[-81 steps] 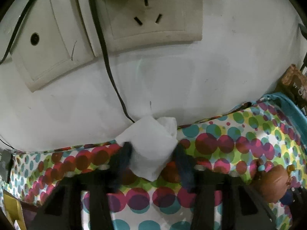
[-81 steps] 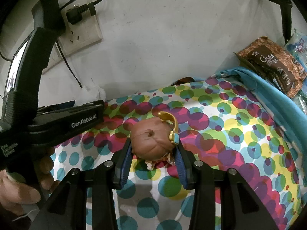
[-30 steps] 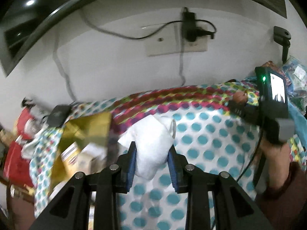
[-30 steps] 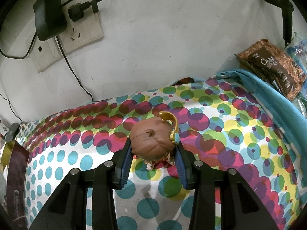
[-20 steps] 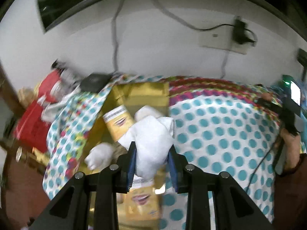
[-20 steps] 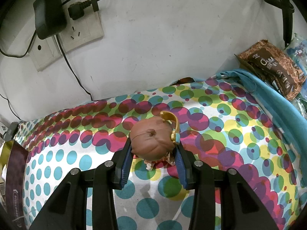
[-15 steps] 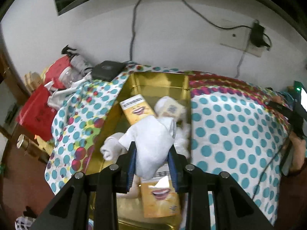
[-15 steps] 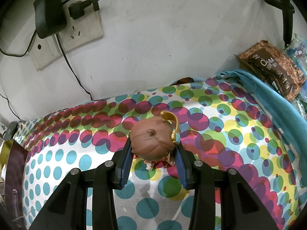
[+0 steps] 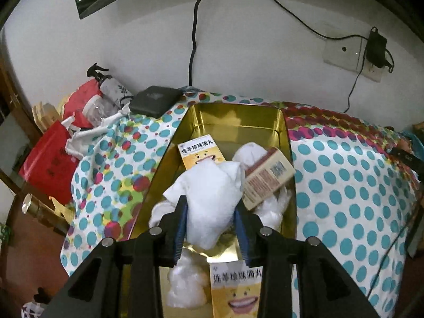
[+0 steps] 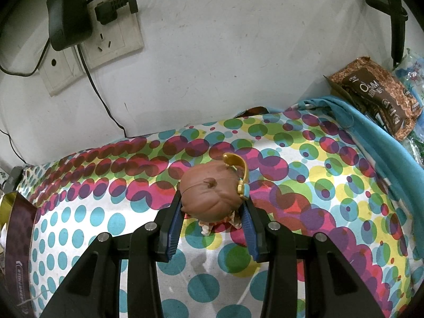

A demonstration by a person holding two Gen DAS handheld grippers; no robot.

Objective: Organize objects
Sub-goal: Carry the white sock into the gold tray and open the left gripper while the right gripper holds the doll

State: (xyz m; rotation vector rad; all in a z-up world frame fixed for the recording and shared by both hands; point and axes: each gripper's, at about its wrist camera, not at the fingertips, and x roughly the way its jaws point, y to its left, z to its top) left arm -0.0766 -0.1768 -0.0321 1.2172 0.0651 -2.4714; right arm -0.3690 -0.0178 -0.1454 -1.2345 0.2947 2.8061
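Left gripper, seen from its own wrist camera, has both blue-padded fingers clamped on a crumpled white tissue, which it holds above an open gold tin directly ahead and below. Inside the tin, beyond the fingertips, lie a yellow medicine box with a smiling mouth, a tan carton tilted just right of the tissue, and more white wads; a second yellow box sits beneath the gripper. The tin rests on a polka-dot cloth, with a black case ahead to the left. Right gripper, in its own wrist view, has its fingers closed against the sides of a brown-haired toy figure wearing gold headphones, standing on the dotted cloth. A wall socket is ahead to the left, and a brown snack packet far right.
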